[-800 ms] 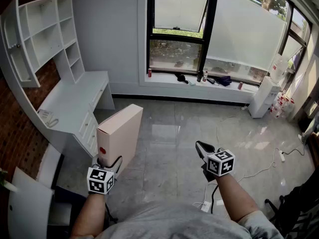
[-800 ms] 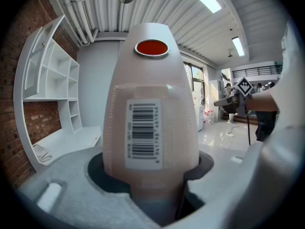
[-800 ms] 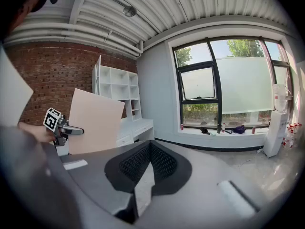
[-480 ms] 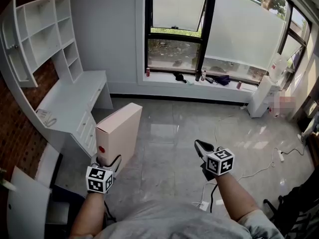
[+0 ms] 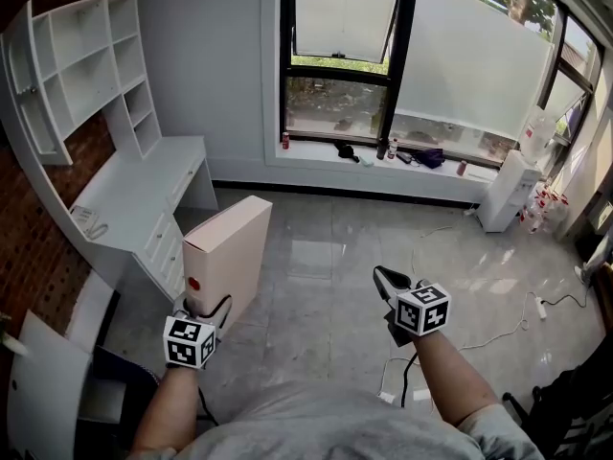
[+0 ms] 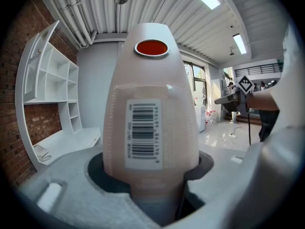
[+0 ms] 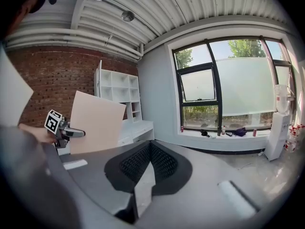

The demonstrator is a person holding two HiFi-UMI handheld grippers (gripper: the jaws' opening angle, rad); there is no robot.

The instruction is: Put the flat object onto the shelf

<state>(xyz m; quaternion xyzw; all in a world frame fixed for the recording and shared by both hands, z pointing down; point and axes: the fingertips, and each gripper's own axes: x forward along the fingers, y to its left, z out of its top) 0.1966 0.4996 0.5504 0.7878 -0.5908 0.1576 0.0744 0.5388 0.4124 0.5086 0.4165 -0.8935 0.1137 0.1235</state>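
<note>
a white barcode label (image 6: 143, 133) sat on the narrow edge of the pink flat box (image 6: 152, 82); the digits beside its bars were too blurred to read. a red round sticker (image 6: 151, 47) above it carried no legible print. black-and-white square markers (image 5: 190, 343), wordless, covered the cubes on the left gripper (image 5: 204, 307) and right gripper (image 5: 387, 281).

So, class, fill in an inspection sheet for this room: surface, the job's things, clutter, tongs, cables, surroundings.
surface: white desk with a small corded item near its front; glossy grey tiled floor.
job's things: flat box, upright, held off the floor; white shelf stands above the desk.
clutter: cans, bottles and dark items along the windowsill.
tongs: left tongs shut on the flat box's lower end; right tongs shut, nothing between them.
cables: white cables lie loose on the floor at right.
surroundings: window, brick wall, water dispenser.
</note>
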